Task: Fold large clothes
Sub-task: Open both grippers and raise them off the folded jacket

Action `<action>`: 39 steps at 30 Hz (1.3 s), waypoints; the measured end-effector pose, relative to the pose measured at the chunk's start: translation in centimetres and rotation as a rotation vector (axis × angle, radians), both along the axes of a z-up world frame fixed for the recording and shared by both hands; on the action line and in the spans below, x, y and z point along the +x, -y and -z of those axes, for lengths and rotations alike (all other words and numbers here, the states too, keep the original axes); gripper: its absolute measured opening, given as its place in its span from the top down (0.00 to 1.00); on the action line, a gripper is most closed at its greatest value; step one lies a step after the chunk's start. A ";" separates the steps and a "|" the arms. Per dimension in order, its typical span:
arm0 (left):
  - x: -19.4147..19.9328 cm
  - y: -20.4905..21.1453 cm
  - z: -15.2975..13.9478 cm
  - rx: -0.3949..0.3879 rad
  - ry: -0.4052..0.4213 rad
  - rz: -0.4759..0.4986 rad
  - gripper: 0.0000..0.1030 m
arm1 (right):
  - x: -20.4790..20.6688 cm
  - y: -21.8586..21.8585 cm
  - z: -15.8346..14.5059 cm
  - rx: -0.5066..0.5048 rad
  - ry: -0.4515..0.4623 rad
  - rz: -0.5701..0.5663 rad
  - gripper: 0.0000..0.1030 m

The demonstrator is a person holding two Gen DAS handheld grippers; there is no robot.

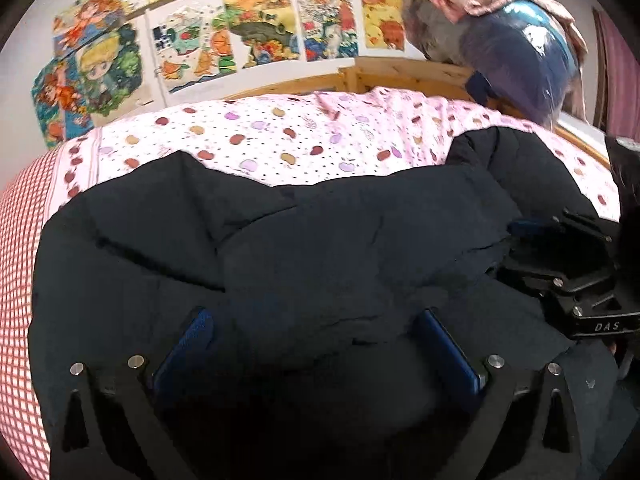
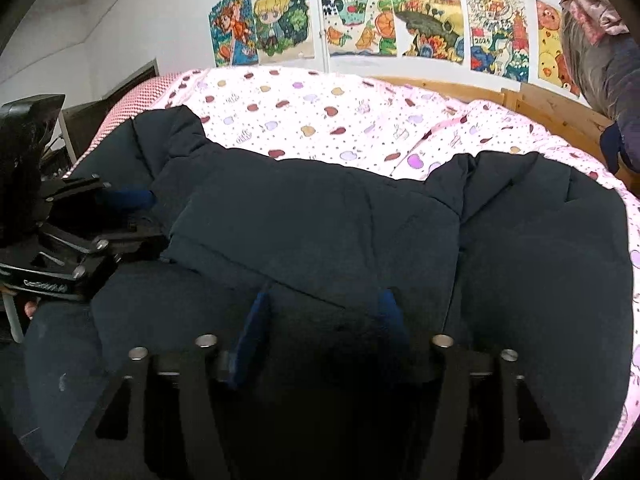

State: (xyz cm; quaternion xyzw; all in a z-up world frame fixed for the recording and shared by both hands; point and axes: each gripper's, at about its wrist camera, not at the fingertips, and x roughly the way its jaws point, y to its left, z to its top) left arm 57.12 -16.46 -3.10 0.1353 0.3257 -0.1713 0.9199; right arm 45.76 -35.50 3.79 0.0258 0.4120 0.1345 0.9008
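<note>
A large dark navy padded jacket (image 1: 280,240) lies spread on the bed, also in the right wrist view (image 2: 320,232). My left gripper (image 1: 316,320) is open, its blue pads (image 1: 192,340) wide apart just above the jacket's near part. It also shows at the left of the right wrist view (image 2: 120,216). My right gripper (image 2: 324,308) is open over the jacket's near edge, its blue pads (image 2: 256,320) apart with fabric bulging between them. It shows at the right of the left wrist view (image 1: 532,236), resting on the jacket.
The bed has a pink sheet with coloured bean and apple prints (image 1: 280,136) and a red checked part at the left (image 1: 20,260). A wooden headboard (image 1: 400,72) holds a pile of bagged bedding (image 1: 500,40). Drawings (image 2: 360,20) cover the wall.
</note>
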 end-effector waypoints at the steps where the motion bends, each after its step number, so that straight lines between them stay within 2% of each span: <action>1: -0.1 -0.3 -0.1 -0.009 0.003 -0.010 0.00 | -0.2 0.1 -0.1 0.002 0.002 0.006 0.37; 4: -0.9 -1.2 -0.8 -0.050 0.025 -0.027 0.00 | -0.8 0.6 -0.3 0.018 0.006 0.032 0.36; 8: -1.8 -2.2 -1.9 -0.106 0.024 -0.038 0.00 | -1.3 1.2 -0.7 0.013 -0.017 0.067 0.25; 14: -3.6 -4.8 -3.5 -0.251 -0.043 -0.122 0.00 | -3.5 2.9 -2.4 0.077 -0.059 0.110 0.24; 18: -5.4 -6.1 -4.4 -0.345 -0.106 -0.175 0.00 | -5.8 3.0 -4.0 0.062 -0.063 0.092 0.24; 21: -7.9 -6.1 -4.8 -0.365 -0.131 -0.184 0.00 | -7.6 2.8 -5.4 0.048 -0.063 0.057 0.23; 25: -11.1 -5.5 -5.8 -0.350 -0.170 -0.162 0.00 | -10.5 2.5 -8.1 0.029 -0.036 0.017 0.23; 30: -15.5 -4.3 -7.7 -0.290 -0.159 -0.086 0.00 | -14.2 2.8 -11.3 0.045 -0.004 -0.007 0.22; 32: -17.4 -3.9 -8.7 -0.250 -0.134 -0.049 0.00 | -15.8 2.9 -12.2 0.053 0.007 -0.007 0.18; 37: -21.8 -2.7 -10.0 -0.092 -0.057 0.016 0.00 | -19.5 3.2 -14.3 0.058 0.031 -0.017 0.17; 39: -23.5 -2.6 -10.1 -0.071 -0.054 0.022 0.00 | -20.9 3.2 -15.0 0.057 0.040 -0.020 0.16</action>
